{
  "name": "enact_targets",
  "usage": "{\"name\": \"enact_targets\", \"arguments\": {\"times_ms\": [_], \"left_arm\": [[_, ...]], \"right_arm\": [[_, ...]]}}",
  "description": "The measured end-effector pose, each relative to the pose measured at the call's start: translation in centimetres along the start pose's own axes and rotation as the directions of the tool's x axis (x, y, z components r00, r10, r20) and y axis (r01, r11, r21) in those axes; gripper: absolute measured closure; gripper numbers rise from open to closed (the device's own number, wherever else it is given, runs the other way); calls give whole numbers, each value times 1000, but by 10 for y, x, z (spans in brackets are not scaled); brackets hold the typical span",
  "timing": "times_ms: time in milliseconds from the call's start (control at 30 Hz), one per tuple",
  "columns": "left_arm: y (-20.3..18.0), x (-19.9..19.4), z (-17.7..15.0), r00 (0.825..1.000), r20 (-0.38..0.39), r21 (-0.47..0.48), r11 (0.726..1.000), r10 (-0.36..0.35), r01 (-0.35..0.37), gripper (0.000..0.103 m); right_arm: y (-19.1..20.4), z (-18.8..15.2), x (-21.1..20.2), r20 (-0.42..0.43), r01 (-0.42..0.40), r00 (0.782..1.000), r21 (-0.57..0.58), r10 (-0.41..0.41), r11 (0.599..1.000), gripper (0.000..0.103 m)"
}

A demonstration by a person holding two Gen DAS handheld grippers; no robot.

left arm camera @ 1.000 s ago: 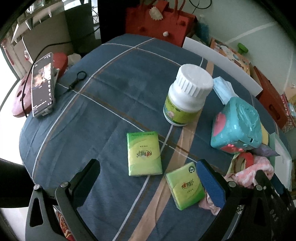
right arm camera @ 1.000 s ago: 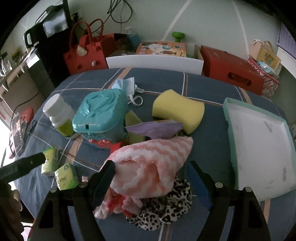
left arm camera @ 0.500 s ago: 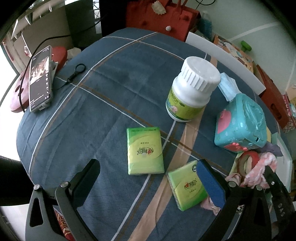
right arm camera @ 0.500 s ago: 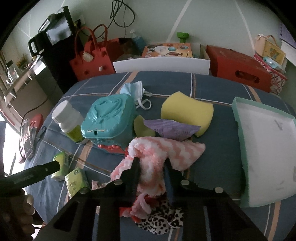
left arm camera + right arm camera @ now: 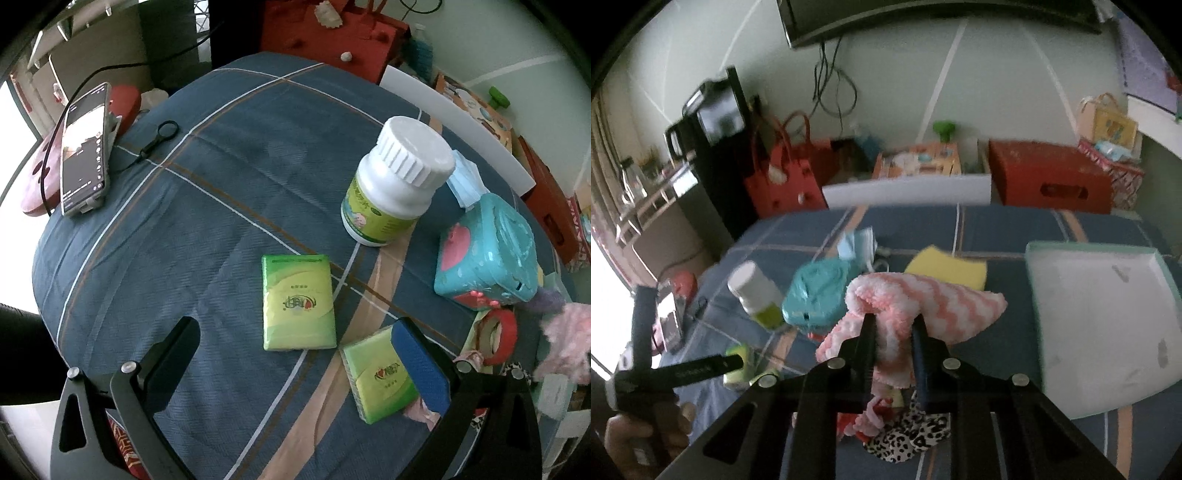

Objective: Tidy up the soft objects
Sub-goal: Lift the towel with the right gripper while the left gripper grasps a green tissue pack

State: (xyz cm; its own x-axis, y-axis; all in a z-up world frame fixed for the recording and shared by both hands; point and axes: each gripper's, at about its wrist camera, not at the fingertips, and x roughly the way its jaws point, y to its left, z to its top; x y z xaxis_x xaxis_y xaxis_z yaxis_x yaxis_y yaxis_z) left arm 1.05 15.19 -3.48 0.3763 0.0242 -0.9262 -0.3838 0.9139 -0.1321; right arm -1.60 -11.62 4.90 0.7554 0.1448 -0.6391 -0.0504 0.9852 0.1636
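One pink-and-white zigzag fleece cloth (image 5: 916, 299) hangs bunched between the jaws of the right gripper (image 5: 892, 325), which have just clenched on it; it is raised above the blue plaid tablecloth (image 5: 229, 192), its long axis running from the folded end at the far right down toward the near left, where the loose end trails; under it lies one leopard-print fabric piece (image 5: 908, 439); beyond it sits one yellow foam sponge (image 5: 947, 271), and to the right one white shallow tray with a mint rim (image 5: 1145, 254).

The left gripper (image 5: 299, 354) hangs with its jaws released, wide apart, holding nothing; two green tissue packets lie on the cloth, the flat packet (image 5: 297, 301) between the fingers with its long axis running near to far, the second packet (image 5: 380, 380) tilted and partly behind the blue pad (image 5: 419, 358); farther right stand one white screw-cap bottle with a green label (image 5: 395, 184) and one teal plastic wipes box (image 5: 487, 254); one red tape roll (image 5: 496, 338) lies just near of that box; one smartphone (image 5: 85, 147) leans at the far left.
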Motion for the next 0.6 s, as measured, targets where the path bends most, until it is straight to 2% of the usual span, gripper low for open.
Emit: {"name": "enact_targets", "arguments": {"times_ms": [133, 400, 600], "left_arm": [[2, 3, 1, 1000, -5, -9, 1000, 11, -11, 0], [10, 22, 5, 998, -44, -20, 999, 49, -50, 0], [10, 37, 8, 995, -69, -11, 998, 66, -67, 0]], "right_arm": [[-6, 4, -10, 29, 16, 999, 13, -16, 1000, 84], [-25, 2, -13, 25, 119, 992, 30, -120, 992, 84], [-38, 2, -14, 17, 136, 990, 63, -137, 989, 84]]}}
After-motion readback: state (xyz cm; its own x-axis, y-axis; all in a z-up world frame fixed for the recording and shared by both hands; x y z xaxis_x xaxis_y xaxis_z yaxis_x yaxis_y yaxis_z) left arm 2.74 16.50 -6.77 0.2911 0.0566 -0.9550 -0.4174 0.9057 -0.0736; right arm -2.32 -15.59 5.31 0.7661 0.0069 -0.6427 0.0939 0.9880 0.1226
